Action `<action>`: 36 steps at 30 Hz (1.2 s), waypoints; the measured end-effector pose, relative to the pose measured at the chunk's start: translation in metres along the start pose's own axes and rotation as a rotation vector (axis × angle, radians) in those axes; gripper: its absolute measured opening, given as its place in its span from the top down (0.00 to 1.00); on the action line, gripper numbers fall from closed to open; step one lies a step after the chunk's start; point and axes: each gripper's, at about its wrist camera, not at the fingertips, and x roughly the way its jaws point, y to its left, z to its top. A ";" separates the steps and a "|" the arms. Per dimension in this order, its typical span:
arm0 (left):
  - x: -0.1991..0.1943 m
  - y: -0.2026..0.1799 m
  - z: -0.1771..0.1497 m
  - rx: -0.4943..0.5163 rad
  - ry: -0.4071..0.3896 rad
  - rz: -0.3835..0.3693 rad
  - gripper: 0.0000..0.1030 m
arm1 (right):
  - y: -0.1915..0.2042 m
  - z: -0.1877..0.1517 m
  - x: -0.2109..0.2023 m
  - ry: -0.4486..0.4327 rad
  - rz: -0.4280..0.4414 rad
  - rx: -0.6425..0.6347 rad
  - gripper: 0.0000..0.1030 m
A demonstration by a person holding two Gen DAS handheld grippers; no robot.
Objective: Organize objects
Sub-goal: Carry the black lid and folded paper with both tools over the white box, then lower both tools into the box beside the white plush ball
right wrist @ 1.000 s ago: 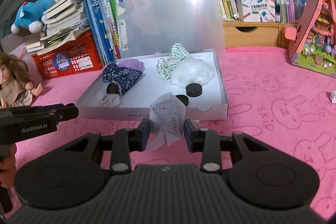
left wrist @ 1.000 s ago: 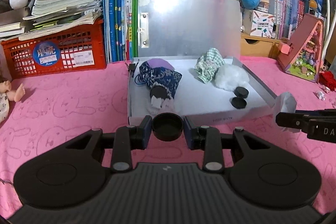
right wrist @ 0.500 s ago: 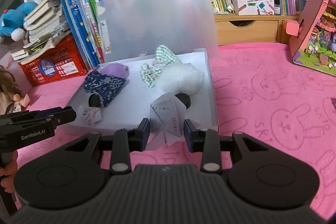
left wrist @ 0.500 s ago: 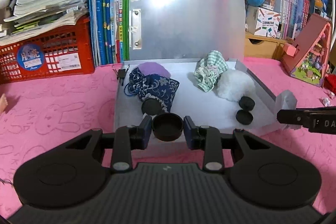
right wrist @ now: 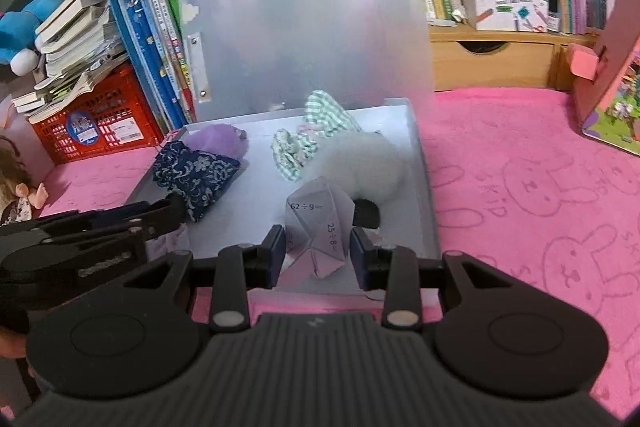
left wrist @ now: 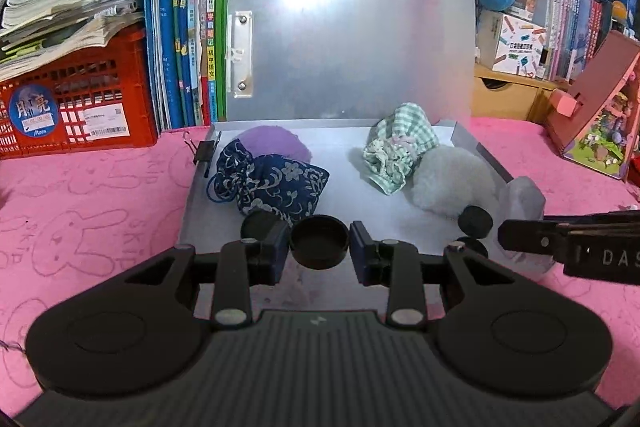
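Observation:
My left gripper (left wrist: 319, 247) is shut on a black round cap (left wrist: 319, 241), held over the front of the open grey box (left wrist: 192, 195). My right gripper (right wrist: 318, 246) is shut on a folded white paper piece (right wrist: 320, 227) printed with sums, over the box's front right part. Inside the box lie a navy floral pouch (left wrist: 272, 183), a purple pompom (left wrist: 272, 147), a green checked pouch (left wrist: 396, 151), a white pompom (left wrist: 452, 179) and other black caps (left wrist: 474, 221). The right gripper shows in the left wrist view (left wrist: 568, 243), the left one in the right wrist view (right wrist: 100, 227).
The box's lid (left wrist: 352, 47) stands upright behind it. A red crate (left wrist: 72, 103) of books stands at the left, upright books behind, a pink toy house (left wrist: 596, 107) at the right. A binder clip (left wrist: 204, 151) lies at the box's left wall. A pink rabbit-print cloth (right wrist: 540, 187) covers the table.
Both grippers have moved forward, from the cloth in front of the box to over its front part, each keeping its object.

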 end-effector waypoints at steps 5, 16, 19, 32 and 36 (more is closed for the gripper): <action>0.011 -0.002 0.002 -0.003 0.012 0.008 0.63 | 0.002 0.004 0.011 0.010 0.000 0.015 0.62; 0.032 0.001 0.002 0.007 0.038 0.034 0.63 | 0.003 0.008 0.031 0.027 0.010 0.048 0.62; 0.036 0.003 0.001 0.007 0.046 0.036 0.63 | 0.004 0.009 0.036 0.034 0.006 0.047 0.62; 0.053 0.004 0.011 0.031 0.074 0.031 0.63 | 0.008 0.013 0.054 0.051 0.002 0.055 0.62; 0.060 0.001 0.014 0.043 0.083 0.035 0.63 | 0.010 0.016 0.058 0.056 -0.010 0.042 0.62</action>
